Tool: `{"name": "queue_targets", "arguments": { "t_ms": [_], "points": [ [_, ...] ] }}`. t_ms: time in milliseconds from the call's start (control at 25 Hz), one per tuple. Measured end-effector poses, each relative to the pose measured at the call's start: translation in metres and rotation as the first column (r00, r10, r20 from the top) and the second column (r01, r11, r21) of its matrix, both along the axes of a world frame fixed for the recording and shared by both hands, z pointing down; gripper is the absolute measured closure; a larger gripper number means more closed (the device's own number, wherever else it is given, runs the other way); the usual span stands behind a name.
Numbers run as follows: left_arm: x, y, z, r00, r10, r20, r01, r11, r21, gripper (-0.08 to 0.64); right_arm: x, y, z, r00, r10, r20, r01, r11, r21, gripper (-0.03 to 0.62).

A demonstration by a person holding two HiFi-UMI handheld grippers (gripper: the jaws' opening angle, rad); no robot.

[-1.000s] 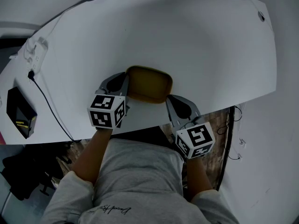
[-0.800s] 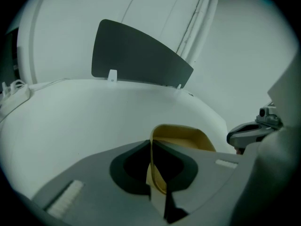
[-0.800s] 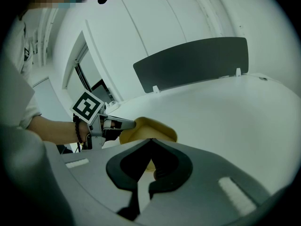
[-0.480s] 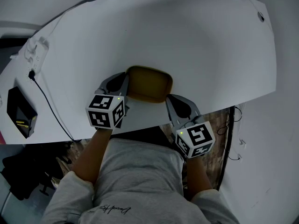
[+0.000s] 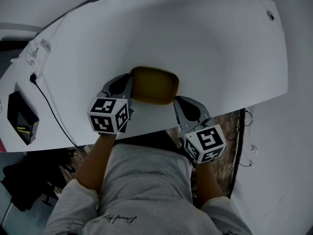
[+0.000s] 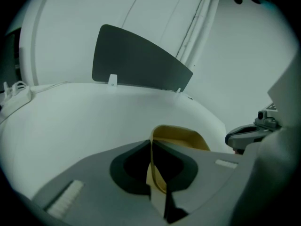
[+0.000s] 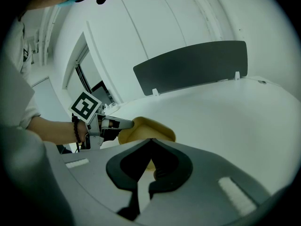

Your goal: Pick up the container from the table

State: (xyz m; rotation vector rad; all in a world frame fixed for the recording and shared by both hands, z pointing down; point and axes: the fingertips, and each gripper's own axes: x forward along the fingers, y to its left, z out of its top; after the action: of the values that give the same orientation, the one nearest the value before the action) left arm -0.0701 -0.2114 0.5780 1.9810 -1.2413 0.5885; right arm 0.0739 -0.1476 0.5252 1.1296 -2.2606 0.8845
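Observation:
A mustard-yellow shallow container (image 5: 154, 84) is near the front edge of the white table (image 5: 205, 43). My left gripper (image 5: 130, 89) is shut on the container's left rim. In the left gripper view the thin yellow wall (image 6: 181, 136) runs straight between the closed jaws of that gripper (image 6: 151, 144). My right gripper (image 5: 176, 102) is shut on the right near corner, and the container (image 7: 146, 127) shows just beyond that gripper (image 7: 151, 140) in its own view. I cannot tell whether the container's underside is touching the table.
A black device (image 5: 20, 117) lies at the table's left end with a cable (image 5: 49, 106) leading to a white power strip (image 5: 36, 53). A dark panel (image 6: 136, 60) stands along the far edge. The person's torso (image 5: 146, 190) is close behind the front edge.
The container and both grippers have shifted slightly away from the front edge. The left gripper's cube has moved a little to the left. Both grips have stayed the same.

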Motion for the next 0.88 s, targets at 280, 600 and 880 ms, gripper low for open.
{"name": "queue_targets", "arguments": {
  "t_ms": [280, 600, 880],
  "points": [
    [0.003, -0.001, -0.008, 1.0, -0.008, -0.008, 0.008, 1.0, 0.014, 0.546, 0.006, -0.001, -0.007, 1.0, -0.002, -0.002, 0.002, 1.0, 0.012, 0.577],
    [0.008, 0.0, -0.016, 1.0, -0.01, -0.01, 0.011, 0.999, 0.03, 0.546, 0.012, 0.0, -0.011, 1.0, -0.007, -0.003, 0.007, 1.0, 0.024, 0.577],
    [0.011, 0.002, -0.025, 1.0, -0.019, -0.017, 0.019, 0.999, 0.043, 0.546, 0.013, 0.003, -0.018, 1.0, -0.017, 0.001, 0.017, 0.999, 0.038, 0.577]
  ]
}}
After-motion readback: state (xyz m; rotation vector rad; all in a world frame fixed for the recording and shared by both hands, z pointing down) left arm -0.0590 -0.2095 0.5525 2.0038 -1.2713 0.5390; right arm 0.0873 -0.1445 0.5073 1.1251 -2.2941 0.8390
